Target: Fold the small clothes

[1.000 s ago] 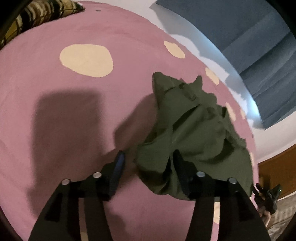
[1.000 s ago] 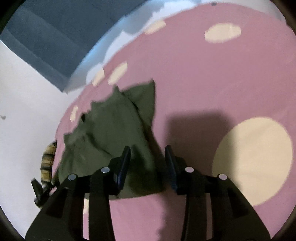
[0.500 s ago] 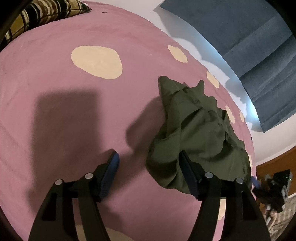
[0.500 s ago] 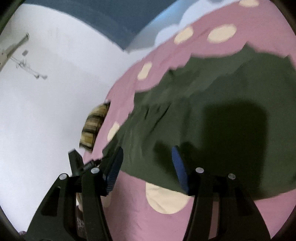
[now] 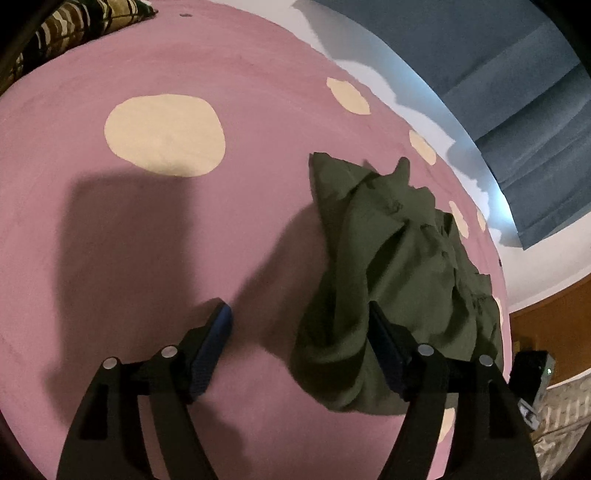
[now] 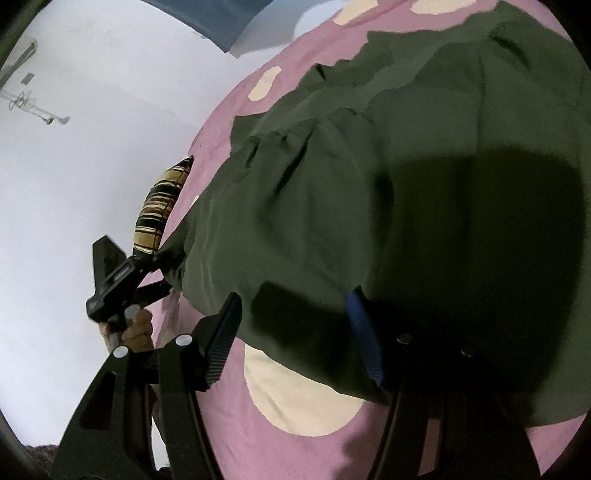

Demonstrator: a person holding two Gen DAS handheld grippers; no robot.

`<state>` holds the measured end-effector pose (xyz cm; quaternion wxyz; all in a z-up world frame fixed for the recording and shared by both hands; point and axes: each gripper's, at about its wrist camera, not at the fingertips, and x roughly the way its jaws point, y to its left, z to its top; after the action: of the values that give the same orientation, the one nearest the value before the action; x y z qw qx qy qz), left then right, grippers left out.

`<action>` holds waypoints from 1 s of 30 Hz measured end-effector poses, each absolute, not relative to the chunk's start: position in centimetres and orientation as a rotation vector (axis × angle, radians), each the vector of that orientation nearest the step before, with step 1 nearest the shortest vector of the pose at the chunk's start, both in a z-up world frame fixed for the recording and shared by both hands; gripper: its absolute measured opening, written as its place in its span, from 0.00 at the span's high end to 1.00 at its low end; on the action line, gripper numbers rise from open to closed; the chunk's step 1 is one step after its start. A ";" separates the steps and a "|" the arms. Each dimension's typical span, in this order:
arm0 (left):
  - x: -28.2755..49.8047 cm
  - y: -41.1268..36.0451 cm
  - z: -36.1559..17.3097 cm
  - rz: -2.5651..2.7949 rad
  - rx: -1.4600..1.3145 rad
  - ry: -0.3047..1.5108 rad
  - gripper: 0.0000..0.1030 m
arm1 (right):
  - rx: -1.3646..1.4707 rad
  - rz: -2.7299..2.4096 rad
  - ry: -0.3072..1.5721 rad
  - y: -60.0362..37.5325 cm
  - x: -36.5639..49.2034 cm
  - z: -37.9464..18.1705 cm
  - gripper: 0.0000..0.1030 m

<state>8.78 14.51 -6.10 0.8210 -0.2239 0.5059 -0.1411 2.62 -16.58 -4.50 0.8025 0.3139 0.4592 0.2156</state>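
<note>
An olive-green garment (image 5: 399, 266) lies crumpled on the pink bedspread (image 5: 147, 240) with cream spots. In the left wrist view, my left gripper (image 5: 297, 319) hovers at the garment's near left corner. Its jaws are opening; the right finger (image 5: 380, 332) is over the cloth, the left over bare bedspread, and neither pad presses. In the right wrist view, the garment (image 6: 369, 166) fills the frame. My right gripper (image 6: 293, 302) hangs over its near edge, its jaws opening with cloth below the gap but not pinched. My left gripper (image 6: 173, 273), held in a hand (image 6: 138, 330), shows at the garment's left end.
A striped pillow (image 5: 74, 29) lies at the bed's far corner and also shows as the pillow (image 6: 162, 206) in the right wrist view. Blue curtain (image 5: 517, 92) and white wall (image 6: 74, 166) border the bed. A wooden panel (image 5: 554, 314) stands at the right, past the bed's edge.
Both jaws have widened and let go of the cloth, which has settled on the bed. The right gripper swung across and now hangs close over the garment. The left barely shifted.
</note>
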 end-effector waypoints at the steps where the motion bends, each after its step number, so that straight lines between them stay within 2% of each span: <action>1: 8.9 14.4 -6.1 -0.303 -0.472 1.082 0.29 | 0.668 0.456 0.989 -16.8 2.4 -3.9 0.42; 8: 9.4 13.2 -6.1 -0.324 -0.395 1.094 0.27 | 0.687 0.438 0.870 -19.0 5.8 0.8 0.42; 13: 9.6 12.8 -6.1 -0.328 -0.380 1.096 0.26 | 0.787 0.393 0.894 -20.6 11.7 -1.0 0.42; 20: 10.0 13.2 -5.8 -0.361 -0.398 1.102 0.25 | 0.758 0.322 0.968 -19.8 16.9 -4.4 0.42; 26: 10.1 13.1 -4.8 -0.367 -0.370 1.088 0.26 | 0.751 0.316 0.956 -19.7 16.7 -3.7 0.42; 30: 10.1 13.7 -4.3 -0.370 -0.361 1.079 0.25 | 0.778 0.371 0.902 -19.4 12.8 -1.6 0.42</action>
<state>10.12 13.66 -4.29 0.8264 -0.1699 0.5079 -0.1741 12.77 -19.38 -1.60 0.8115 0.3643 0.4225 0.1739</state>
